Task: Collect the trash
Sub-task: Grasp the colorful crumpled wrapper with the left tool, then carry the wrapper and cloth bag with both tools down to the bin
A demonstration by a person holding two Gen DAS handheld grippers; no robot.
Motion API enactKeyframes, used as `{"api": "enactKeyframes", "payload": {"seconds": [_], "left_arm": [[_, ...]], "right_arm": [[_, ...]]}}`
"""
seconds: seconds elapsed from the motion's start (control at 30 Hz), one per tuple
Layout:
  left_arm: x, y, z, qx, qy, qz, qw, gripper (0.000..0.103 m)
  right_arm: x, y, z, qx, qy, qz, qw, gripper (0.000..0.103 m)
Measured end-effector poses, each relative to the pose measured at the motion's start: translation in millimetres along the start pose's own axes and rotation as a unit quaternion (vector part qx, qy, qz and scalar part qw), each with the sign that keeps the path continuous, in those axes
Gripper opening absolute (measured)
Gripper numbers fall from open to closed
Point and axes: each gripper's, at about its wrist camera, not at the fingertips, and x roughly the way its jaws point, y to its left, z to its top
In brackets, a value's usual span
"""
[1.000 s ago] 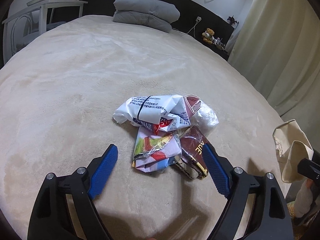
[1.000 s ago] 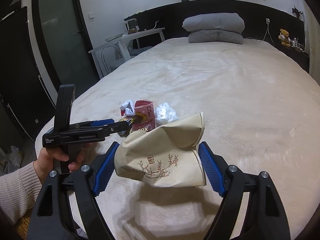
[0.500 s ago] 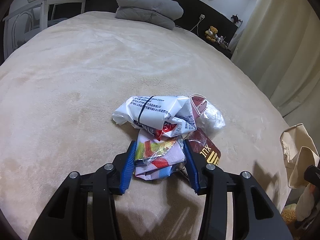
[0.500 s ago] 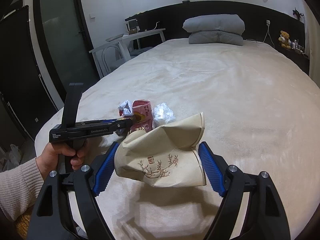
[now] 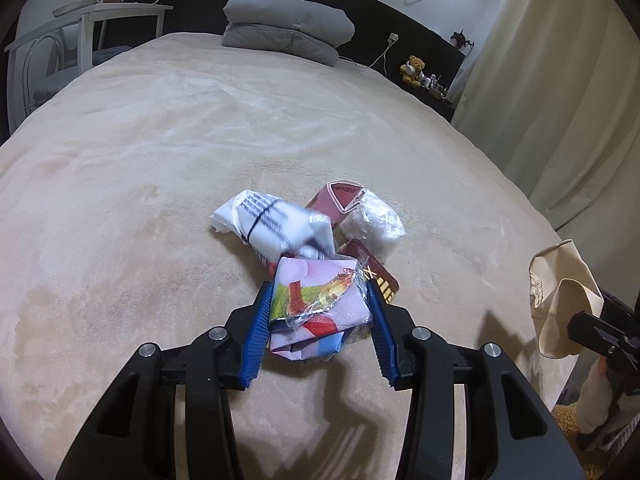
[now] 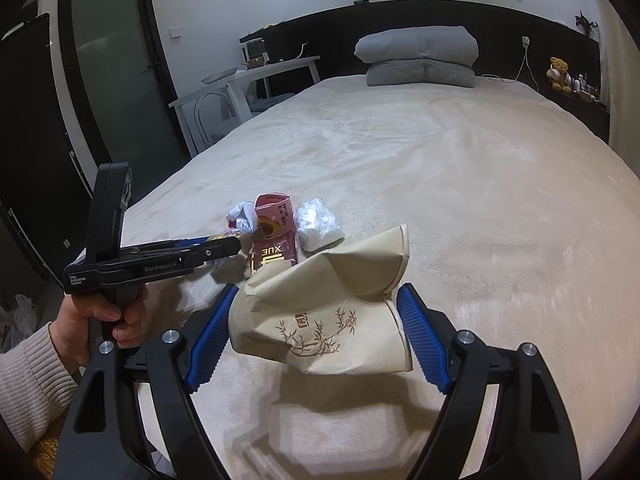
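Note:
A small heap of trash lies on the beige bed (image 5: pixel 160 160). My left gripper (image 5: pixel 318 282) is shut on a colourful crumpled wrapper (image 5: pixel 316 304), held a little above the blanket. Behind it lie a white printed wrapper (image 5: pixel 272 224), a red carton (image 5: pixel 340 200), a clear plastic wad (image 5: pixel 372 226) and a dark red packet (image 5: pixel 378 278). My right gripper (image 6: pixel 318 289) is shut on a beige paper bag (image 6: pixel 320 320) with a bamboo print, held above the bed's near edge. In the right wrist view the left gripper (image 6: pixel 224 246) reaches the heap from the left, held by a hand (image 6: pixel 100 316).
Folded grey bedding (image 5: pixel 288 28) sits at the head of the bed. A white desk (image 5: pixel 100 12) and chair stand to the left, curtains (image 5: pixel 560 80) hang to the right. A teddy bear (image 5: pixel 414 68) sits on a dark shelf. A dark door (image 6: pixel 116 60) is beyond the bed.
My left gripper moved in over the heap, closed on the colourful wrapper and raised it slightly; the white wrapper shifted. The right gripper and bag stayed still.

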Motion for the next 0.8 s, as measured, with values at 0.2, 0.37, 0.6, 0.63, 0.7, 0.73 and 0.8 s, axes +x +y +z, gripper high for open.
{"api": "enactKeyframes", "payload": {"seconds": [0.2,0.37,0.6,0.63,0.7,0.73,0.8], "left_arm": [[-19.6,-8.3,-7.6,-0.002,-0.011,-0.004,0.9999,0.044],[-38.7,-17.0,-15.3,0.000,-0.022,-0.008,0.9997,0.044],[-67.4,-31.6,-29.3,0.006,-0.040,-0.017,0.9990,0.044],[-71.0,-33.4,-31.8,0.007,-0.042,-0.018,0.9989,0.044],[-79.4,-36.9,-38.1,0.005,-0.046,-0.019,0.9988,0.044],[-83.5,-38.9,-40.9,0.004,-0.048,-0.021,0.9986,0.044],[-93.7,-43.8,-47.3,0.004,-0.056,-0.027,0.9981,0.044]], "right_arm": [[-10.7,-0.3,-7.5,0.006,-0.004,-0.006,1.000,0.079],[-16.3,0.0,-13.0,0.014,-0.005,-0.009,1.000,0.079],[-33.6,8.4,-25.4,0.013,-0.015,-0.009,1.000,0.079],[-35.9,9.2,-27.6,0.014,-0.015,-0.009,1.000,0.079],[-40.7,10.0,-32.7,0.017,-0.015,-0.010,1.000,0.079],[-44.0,10.6,-35.1,0.019,-0.017,-0.010,1.000,0.079],[-51.2,13.5,-39.9,0.023,-0.020,-0.008,0.999,0.079]]}}
